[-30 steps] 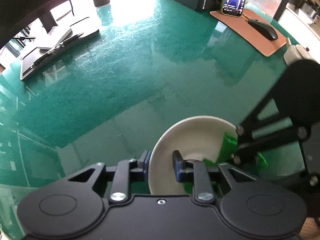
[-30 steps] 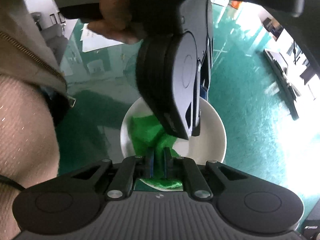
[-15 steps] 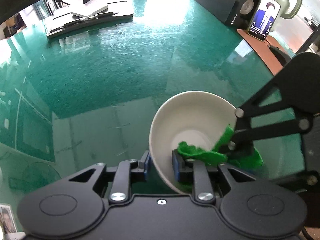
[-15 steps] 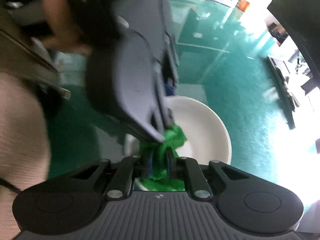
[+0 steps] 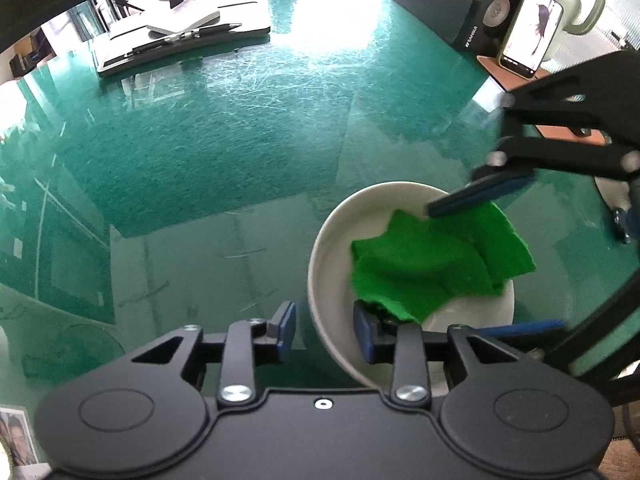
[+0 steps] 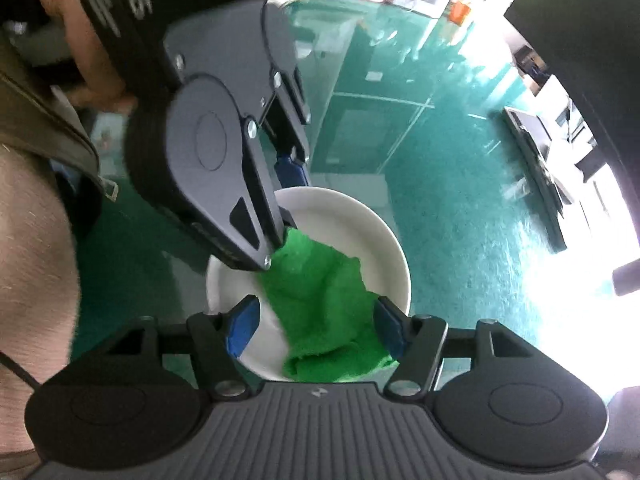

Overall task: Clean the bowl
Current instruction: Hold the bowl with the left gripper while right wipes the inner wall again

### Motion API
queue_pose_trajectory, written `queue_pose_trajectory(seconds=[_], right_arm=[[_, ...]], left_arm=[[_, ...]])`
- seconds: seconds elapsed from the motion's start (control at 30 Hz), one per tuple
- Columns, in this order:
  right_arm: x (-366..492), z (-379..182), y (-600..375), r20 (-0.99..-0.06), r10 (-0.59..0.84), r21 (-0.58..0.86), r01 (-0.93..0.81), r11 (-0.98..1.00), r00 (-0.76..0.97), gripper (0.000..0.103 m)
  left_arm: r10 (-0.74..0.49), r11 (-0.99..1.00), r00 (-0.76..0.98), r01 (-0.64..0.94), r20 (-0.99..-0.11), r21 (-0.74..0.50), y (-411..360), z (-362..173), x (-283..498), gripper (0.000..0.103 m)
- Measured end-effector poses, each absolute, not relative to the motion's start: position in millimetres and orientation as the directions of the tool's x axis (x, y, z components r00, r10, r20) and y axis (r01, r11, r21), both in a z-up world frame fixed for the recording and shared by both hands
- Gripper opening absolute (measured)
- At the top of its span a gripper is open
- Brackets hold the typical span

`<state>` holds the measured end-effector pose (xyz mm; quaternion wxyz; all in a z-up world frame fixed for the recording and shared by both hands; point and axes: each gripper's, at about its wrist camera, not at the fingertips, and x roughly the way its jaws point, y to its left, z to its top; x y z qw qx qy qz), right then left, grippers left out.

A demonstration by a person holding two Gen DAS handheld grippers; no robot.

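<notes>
A white bowl (image 5: 332, 240) sits on the green glass table, with a green cloth (image 5: 432, 264) lying loose inside it and over its right rim. My left gripper (image 5: 324, 330) straddles the bowl's near rim, jaws parted with a gap on either side, so it is open. In the right wrist view the bowl (image 6: 360, 224) and cloth (image 6: 324, 300) lie between the spread fingers of my right gripper (image 6: 316, 328), which is open and holds nothing. The right gripper also shows in the left wrist view (image 5: 496, 252).
A laptop stand with pens (image 5: 180, 36) sits at the table's far edge. A speaker (image 5: 476, 4), a phone (image 5: 528, 28) and a brown mat (image 5: 560, 120) are at the far right. The person's body (image 6: 36, 264) is at left in the right wrist view.
My right gripper opened and let go of the green cloth, which now lies spread in the bowl. My left gripper loosened from the bowl's rim.
</notes>
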<state>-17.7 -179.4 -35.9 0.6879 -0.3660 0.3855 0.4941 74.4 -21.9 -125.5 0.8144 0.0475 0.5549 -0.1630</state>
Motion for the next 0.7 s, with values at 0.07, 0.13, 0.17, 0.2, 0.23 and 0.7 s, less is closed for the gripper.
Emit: queue_pose_trajectory(seconds=[0.07, 0.13, 0.17, 0.2, 0.23, 0.7], right_arm=[[-17, -30, -182, -0.882, 0.416, -0.118, -0.958, 0.26, 0.222, 0.031], [-14, -36, -176, -0.882, 0.408, -0.14, -0.958, 0.251, 0.235, 0.031], [-15, -40, -173, -0.885, 0.402, -0.142, -0.959, 0.246, 0.234, 0.031], [-16, -45, -171, -0.889, 0.395, -0.145, -0.96, 0.241, 0.233, 0.031], [-15, -53, -166, -0.896, 0.378, -0.148, -0.96, 0.238, 0.232, 0.03], [-19, -66, -146, -0.948, 0.3, -0.076, -0.991, 0.111, 0.107, 0.006]], left_arm=[[-0.209, 0.942, 0.336, 0.321, -0.919, -0.097, -23, -125, 74, 0.034], [-0.203, 0.94, 0.34, 0.329, -0.918, -0.086, -25, -125, 74, 0.034], [-0.201, 0.939, 0.342, 0.333, -0.918, -0.081, -26, -125, 73, 0.034], [-0.2, 0.939, 0.343, 0.334, -0.918, -0.079, -26, -125, 73, 0.035], [-0.199, 0.94, 0.344, 0.332, -0.918, -0.079, -26, -125, 73, 0.035], [-0.188, 0.929, 0.367, 0.368, -0.911, -0.044, -31, -122, 70, 0.024]])
